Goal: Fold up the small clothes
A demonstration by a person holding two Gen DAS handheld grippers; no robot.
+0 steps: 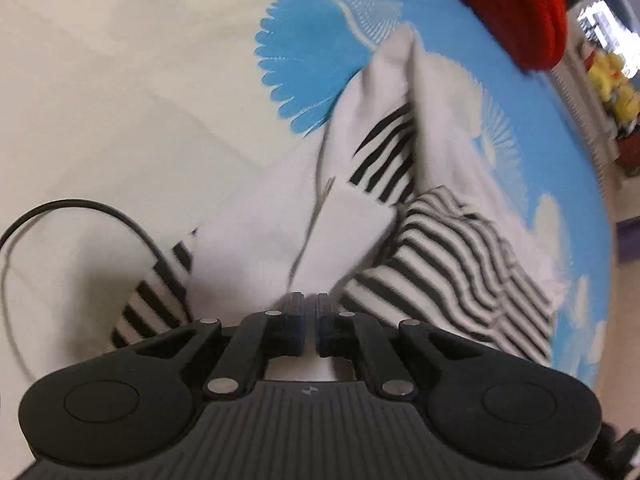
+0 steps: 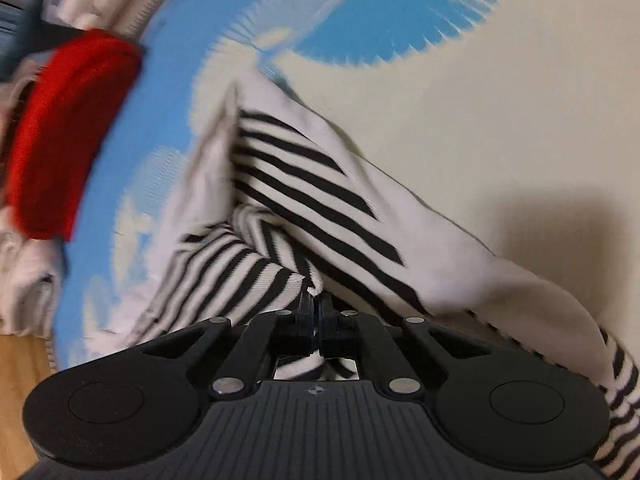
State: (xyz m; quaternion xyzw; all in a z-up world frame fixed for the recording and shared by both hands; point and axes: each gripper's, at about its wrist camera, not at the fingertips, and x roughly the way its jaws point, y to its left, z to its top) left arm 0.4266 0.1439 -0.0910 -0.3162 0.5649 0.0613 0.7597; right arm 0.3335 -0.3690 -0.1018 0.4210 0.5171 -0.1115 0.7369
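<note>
my left gripper (image 1: 307, 300) is clenched on a fold of the white part of the small garment (image 1: 280, 240), its jaws almost together with the cloth pinched between them. my right gripper (image 2: 316, 304) is clenched too, nipping the striped edge of the same garment (image 2: 320, 216) right at a corner of the black-and-white knit. the garment lies rumpled on the bedspread (image 1: 140, 100), cream with blue fan shapes, part plain white and part striped, bunched up between my two tools. a red knitted piece (image 1: 516, 8) sits near the bed's far edge, apart from the garment. a thin black cable (image 1: 120, 212) loops over the cream cloth beside my left tool.
</note>
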